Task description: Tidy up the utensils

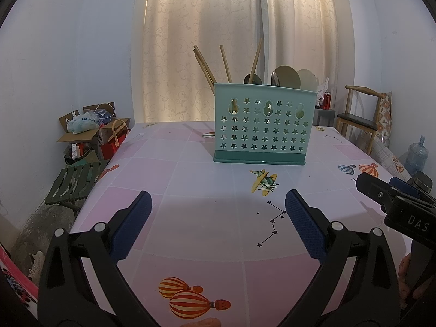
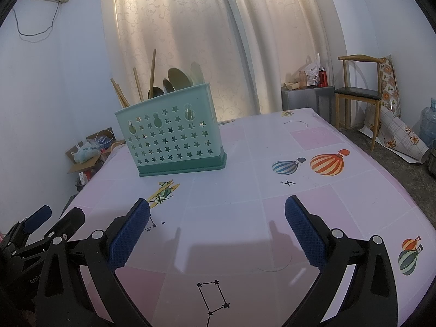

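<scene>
A pink tablecloth (image 1: 207, 185) printed with hot-air balloons carries one teal utensil caddy (image 1: 261, 125) holding four wooden chopsticks (image 1: 225, 64) and four spoons (image 1: 286, 75). Nearer than the caddy, the left gripper (image 1: 218, 226) and right gripper (image 2: 218, 229) hover empty, jaws spread wide. The right gripper's body reads "DAS".

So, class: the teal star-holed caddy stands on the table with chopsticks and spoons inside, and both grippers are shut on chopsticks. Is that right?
Not quite. The caddy does stand on the table with chopsticks and spoons inside, but the left gripper and right gripper are both open and empty, as each wrist view shows.
</scene>
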